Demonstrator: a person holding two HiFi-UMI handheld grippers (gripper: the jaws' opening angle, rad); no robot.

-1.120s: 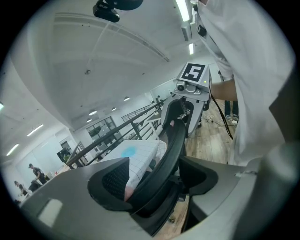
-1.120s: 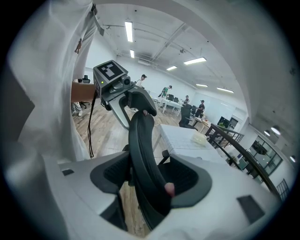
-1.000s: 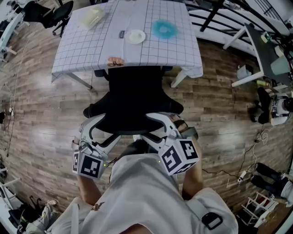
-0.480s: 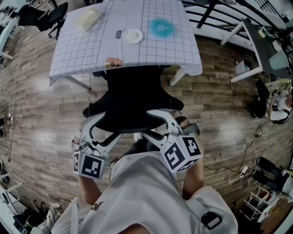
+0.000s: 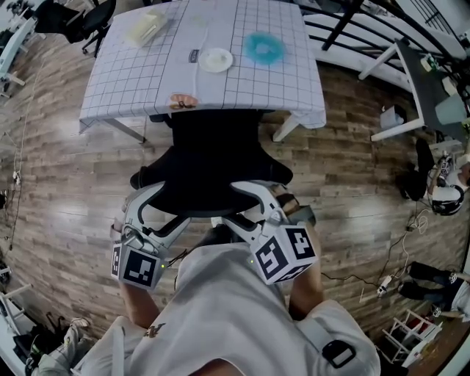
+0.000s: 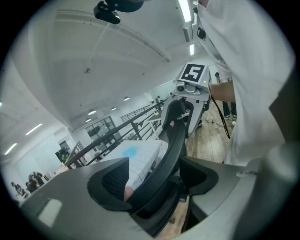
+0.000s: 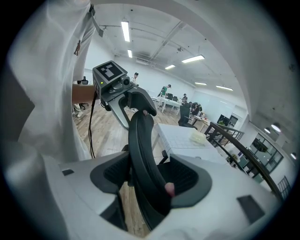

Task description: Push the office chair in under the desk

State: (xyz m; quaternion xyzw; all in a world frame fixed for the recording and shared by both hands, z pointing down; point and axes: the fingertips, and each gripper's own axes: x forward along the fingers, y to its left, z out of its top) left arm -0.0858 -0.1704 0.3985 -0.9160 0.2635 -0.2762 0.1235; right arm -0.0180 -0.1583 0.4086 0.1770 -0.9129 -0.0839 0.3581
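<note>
The black office chair (image 5: 213, 158) stands with its seat partly under the desk (image 5: 147, 81), which wears a white grid cloth. Its backrest faces me. My left gripper (image 5: 163, 208) clamps the left part of the backrest's top rim, and my right gripper (image 5: 246, 204) clamps the right part. In the left gripper view the black rim (image 6: 164, 159) runs between the pads of the left gripper (image 6: 157, 180). The right gripper view shows the same rim (image 7: 143, 150) caught in the right gripper (image 7: 150, 178).
On the desk lie a white plate (image 5: 217, 59), a blue ring-shaped thing (image 5: 264, 48) and a clear box (image 5: 145, 28). A white desk leg (image 5: 286, 125) stands right of the chair. Another black chair (image 5: 81, 18) is far left. A white table (image 5: 411, 88) and floor cables lie right.
</note>
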